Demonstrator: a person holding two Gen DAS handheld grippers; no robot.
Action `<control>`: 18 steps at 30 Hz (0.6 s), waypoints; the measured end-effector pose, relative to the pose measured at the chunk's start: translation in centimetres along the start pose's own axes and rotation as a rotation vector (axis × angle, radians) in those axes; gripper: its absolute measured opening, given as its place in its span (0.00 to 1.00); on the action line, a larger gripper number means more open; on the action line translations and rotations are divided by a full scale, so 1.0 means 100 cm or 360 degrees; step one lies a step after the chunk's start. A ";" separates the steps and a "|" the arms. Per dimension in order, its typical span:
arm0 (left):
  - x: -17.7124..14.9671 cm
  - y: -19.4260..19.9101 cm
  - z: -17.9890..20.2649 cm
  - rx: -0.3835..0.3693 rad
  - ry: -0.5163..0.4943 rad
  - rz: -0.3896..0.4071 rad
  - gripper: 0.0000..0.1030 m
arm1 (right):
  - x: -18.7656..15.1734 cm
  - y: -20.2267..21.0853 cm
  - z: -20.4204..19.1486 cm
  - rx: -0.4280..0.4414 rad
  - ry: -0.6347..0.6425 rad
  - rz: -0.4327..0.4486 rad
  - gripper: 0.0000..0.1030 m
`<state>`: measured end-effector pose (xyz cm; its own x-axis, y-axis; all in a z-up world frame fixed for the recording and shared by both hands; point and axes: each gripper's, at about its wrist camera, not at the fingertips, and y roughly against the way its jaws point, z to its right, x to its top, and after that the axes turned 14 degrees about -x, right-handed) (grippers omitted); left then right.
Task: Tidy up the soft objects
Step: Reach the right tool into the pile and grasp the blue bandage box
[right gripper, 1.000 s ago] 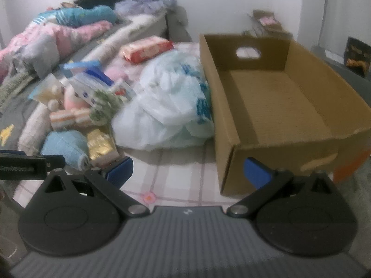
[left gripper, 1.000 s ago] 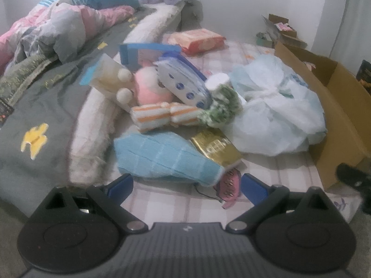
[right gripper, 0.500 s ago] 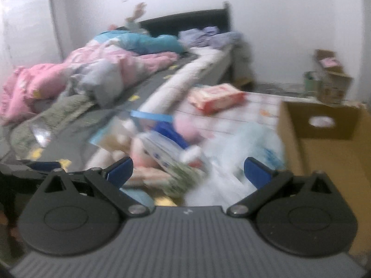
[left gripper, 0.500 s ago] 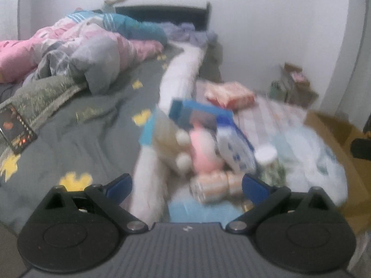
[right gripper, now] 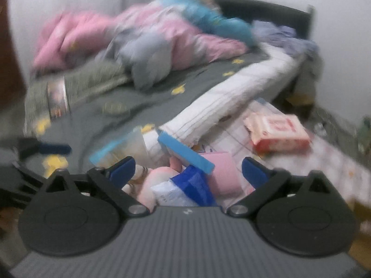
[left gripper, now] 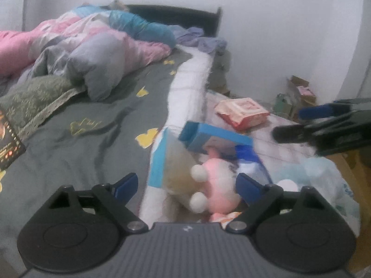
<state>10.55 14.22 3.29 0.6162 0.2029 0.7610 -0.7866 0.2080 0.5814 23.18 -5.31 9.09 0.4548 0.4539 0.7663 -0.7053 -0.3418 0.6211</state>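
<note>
Both grippers are hanging above a pile of soft things on the checked sheet beside the bed. The left gripper is standing wide apart with nothing pressed between its blue pads; its jaws have just been closing a little, and the one pink plush toy is lying below the gap, untouched as far as the view shows. The right gripper is likewise spread wide and gripping nothing, its jaws also having just been narrowing slightly; in the left wrist view it is showing at 3 o'clock.

In the pile, counted: one pink plush toy, sitting at 6 o'clock in both views; one light blue box leaning just above it at about 12 o'clock of the toy; one clear packet with a blue edge touching the toy at its 9 o'clock; one blue-and-white pouch at its 3 o'clock. One red-and-white wrapped pack is lying well apart at 1 o'clock. One pale plastic bag is slumping at 4 o'clock.

One grey bedspread with yellow shapes is covering the bed at 9 o'clock, with one bunched pink-and-grey duvet at 11 o'clock. The right wrist view is blurring, so finer counting is not possible there.
</note>
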 end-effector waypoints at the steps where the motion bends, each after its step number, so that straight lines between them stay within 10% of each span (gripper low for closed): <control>1: -0.001 -0.001 -0.004 0.0013 0.0012 -0.0002 0.88 | 0.003 -0.014 -0.007 0.0012 0.0055 -0.0013 0.91; 8: -0.007 -0.006 -0.028 0.0100 0.0089 -0.0025 0.86 | 0.008 -0.105 -0.038 0.0093 0.0308 -0.0102 0.75; 13: -0.010 -0.002 -0.034 0.0126 0.0127 0.0003 0.84 | 0.005 -0.136 -0.047 0.0086 0.0369 -0.0175 0.40; 18: -0.015 0.005 -0.031 0.0128 0.0143 0.0014 0.81 | 0.011 -0.134 -0.033 0.0039 0.0257 -0.0118 0.26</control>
<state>9.37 16.99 1.49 0.6075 0.2899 0.7396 -0.7905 0.1291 0.5987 31.32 2.48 1.11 0.4107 0.6041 0.6829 -0.6585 -0.3215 0.6804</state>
